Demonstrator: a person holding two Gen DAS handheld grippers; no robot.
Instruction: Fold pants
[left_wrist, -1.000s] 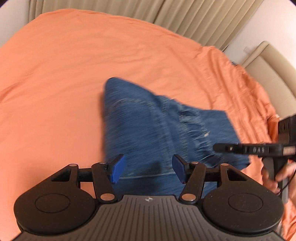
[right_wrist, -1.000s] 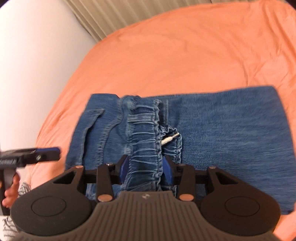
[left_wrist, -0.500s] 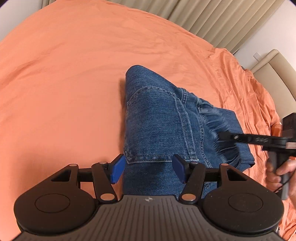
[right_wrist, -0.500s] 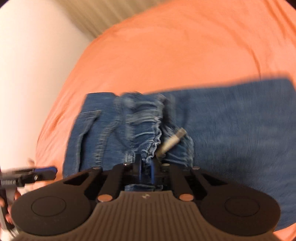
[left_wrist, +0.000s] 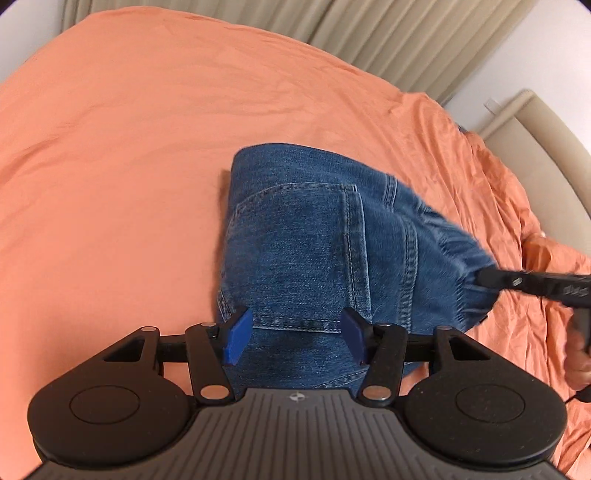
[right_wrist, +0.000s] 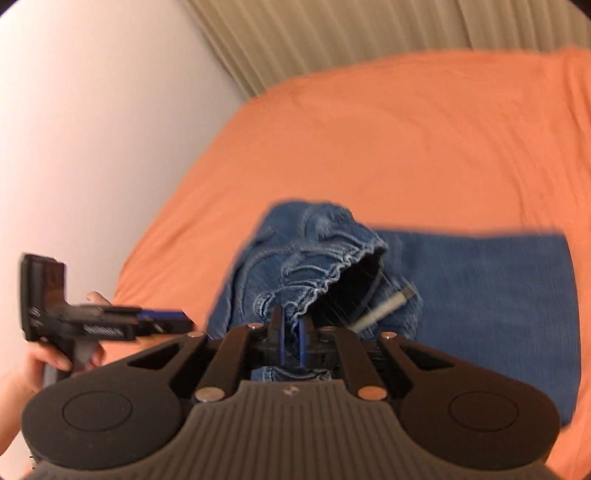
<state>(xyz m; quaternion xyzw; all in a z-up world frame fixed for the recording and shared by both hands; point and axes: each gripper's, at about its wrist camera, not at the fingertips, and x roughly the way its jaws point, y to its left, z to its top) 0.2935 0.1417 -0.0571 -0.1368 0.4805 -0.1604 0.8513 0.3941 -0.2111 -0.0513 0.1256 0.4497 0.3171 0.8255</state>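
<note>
Right gripper (right_wrist: 291, 334) is pinched nearly closed on the gathered elastic waistband (right_wrist: 325, 273) of the jeans (left_wrist: 317, 254), lifting that end so it hangs open w/ the drawstring tip (right_wrist: 384, 310) dangling. Pants sit mid-bed on the orange bedsheet (left_wrist: 129, 147), already doubled, back pocket (left_wrist: 295, 254) facing up on the left-cam side, rest of the denim flat toward the right in the right wrist view. Left gripper (left_wrist: 293, 339) hovers w/ jaws wide apart, holding nothing, blue pads either side of the pocket's lower seam, just above the cloth; contact I can't confirm. To do this fold well, IMO: right side should carry the waistband over low and slow so the layers don't slide, while left either pins the denim or grabs the near edge at matching height. Keep both edges parallel, else the fold skews. Watch that drawstring; tuck it in, not sticking out. Right view is blurry, so exact grip depth is unclear.
</note>
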